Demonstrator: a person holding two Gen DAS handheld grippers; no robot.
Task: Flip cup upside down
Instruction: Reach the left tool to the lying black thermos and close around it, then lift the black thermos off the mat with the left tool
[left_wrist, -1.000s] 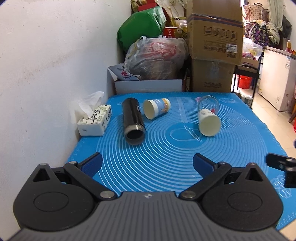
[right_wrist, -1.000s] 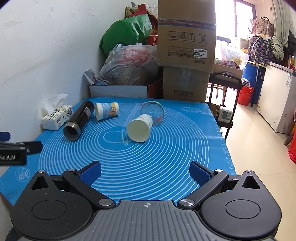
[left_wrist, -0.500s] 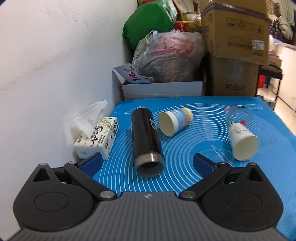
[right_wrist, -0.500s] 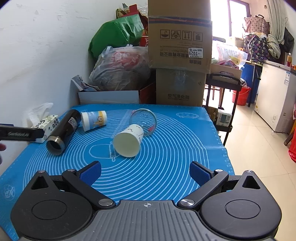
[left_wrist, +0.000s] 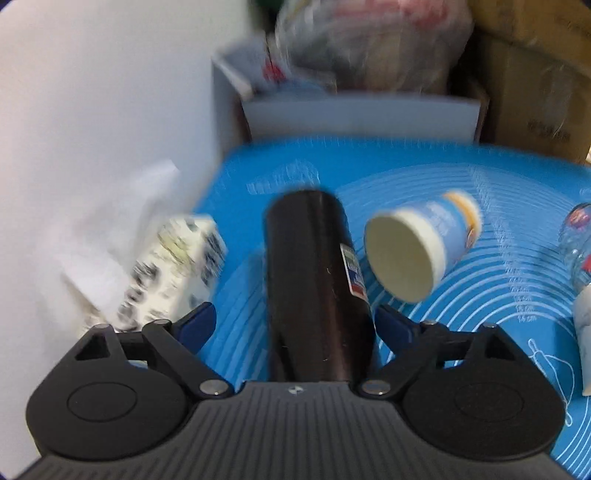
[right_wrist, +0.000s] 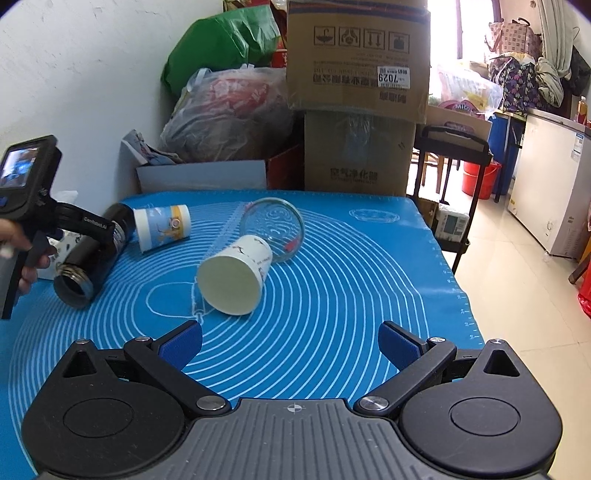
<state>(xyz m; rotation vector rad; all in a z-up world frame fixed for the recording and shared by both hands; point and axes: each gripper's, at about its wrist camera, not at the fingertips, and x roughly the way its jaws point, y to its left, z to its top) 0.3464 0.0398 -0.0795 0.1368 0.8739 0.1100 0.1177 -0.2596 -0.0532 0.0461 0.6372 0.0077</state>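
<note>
A black cylindrical cup (left_wrist: 317, 288) lies on its side on the blue mat (left_wrist: 480, 288), open end toward me. My left gripper (left_wrist: 291, 326) is open with the black cup between its fingers; the right pad is close to or touching it. In the right wrist view the black cup (right_wrist: 92, 258) lies at the left with the left gripper (right_wrist: 33, 214) over it. My right gripper (right_wrist: 290, 345) is open and empty above the mat's near part.
A blue-and-white paper cup (left_wrist: 421, 247) (right_wrist: 162, 227), a white paper cup (right_wrist: 234, 275) and a clear glass (right_wrist: 275, 229) lie on their sides. A tissue box (left_wrist: 170, 273) sits by the wall. Boxes (right_wrist: 358, 92) and bags (right_wrist: 225, 118) stand behind the table.
My left gripper has moved forward and left until the black cup lies between its open fingers. My right gripper has shifted a little closer to the white paper cup.
</note>
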